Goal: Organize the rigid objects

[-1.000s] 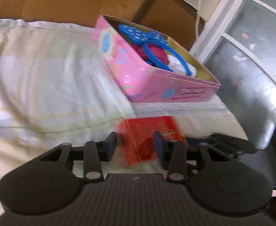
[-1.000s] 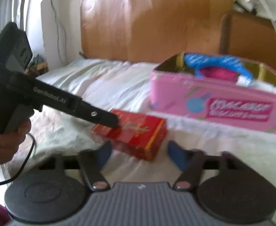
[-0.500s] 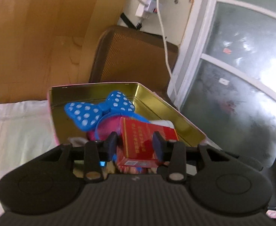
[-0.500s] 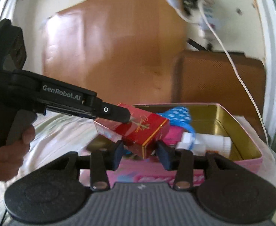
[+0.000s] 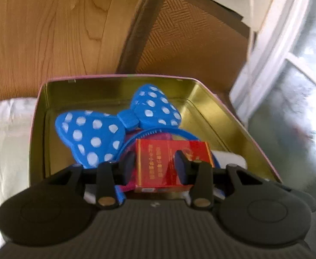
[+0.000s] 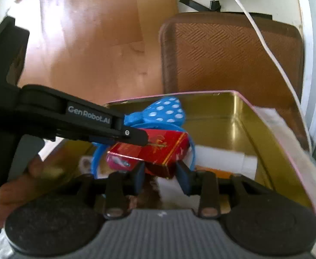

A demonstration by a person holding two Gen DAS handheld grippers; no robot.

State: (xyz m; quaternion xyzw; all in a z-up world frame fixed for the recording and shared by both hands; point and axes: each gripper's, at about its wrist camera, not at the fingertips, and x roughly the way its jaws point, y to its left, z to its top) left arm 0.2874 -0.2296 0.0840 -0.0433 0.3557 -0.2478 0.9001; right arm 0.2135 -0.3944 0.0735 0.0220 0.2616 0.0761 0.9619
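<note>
Left gripper (image 5: 154, 164) clamps red box (image 5: 171, 161) above pink tin (image 5: 253, 142) | right gripper (image 6: 160, 173), jaws closing, seemingly pinches a corner | risk: snagging blue headband (image 5: 114, 127)

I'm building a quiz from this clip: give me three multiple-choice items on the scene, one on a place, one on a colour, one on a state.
1. Where is the red cardboard box?
A. over the open pink tin with the gold inside
B. on the bedsheet
C. on the chair

2. What colour is the white-dotted bow?
A. green
B. blue
C. yellow

3. The left tool is:
A. empty
B. out of view
C. shut on the box

Answers: 1 A, the box hangs above the tin's contents; 2 B, the bow is plainly blue; 3 C, both pads press the box's sides.
</note>
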